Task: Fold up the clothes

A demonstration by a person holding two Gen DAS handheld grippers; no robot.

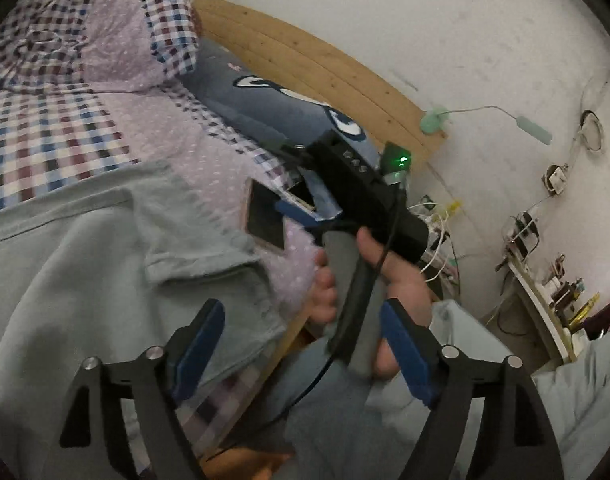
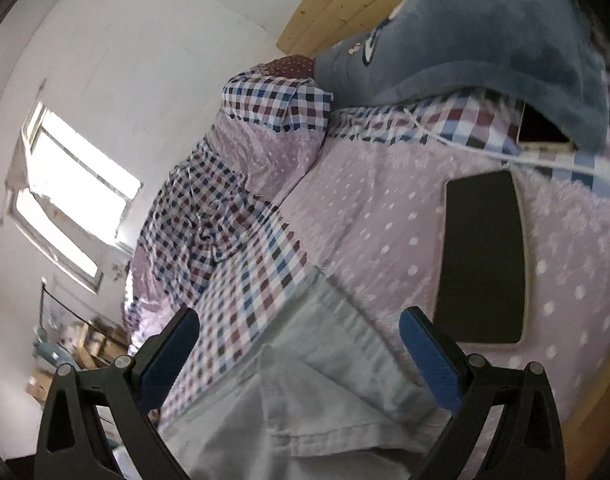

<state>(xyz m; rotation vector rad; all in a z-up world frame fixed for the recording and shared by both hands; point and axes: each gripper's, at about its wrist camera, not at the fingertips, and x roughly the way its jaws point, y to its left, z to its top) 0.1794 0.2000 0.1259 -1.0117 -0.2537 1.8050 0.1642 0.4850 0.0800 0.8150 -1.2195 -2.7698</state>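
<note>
Shirt (image 2: 325, 392), pale crumpled cotton perhaps, dotted lilac bedsheet (image 2: 385, 208), glossy black phone (image 2: 481, 256)

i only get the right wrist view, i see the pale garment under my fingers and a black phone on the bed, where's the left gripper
Observer: The left gripper hangs open off the bed's near edge, over the person's lap, not over the garment.
Operator: ok and is the right gripper holding cloth from outside
Observer: No. In the left wrist view the right gripper is above the phone, fingers apart, nothing between them.
Operator: anything past the bed on that side
Observer: Yes, a cluttered shelf against the wall, and a green clip lamp on the wooden headboard.
</note>
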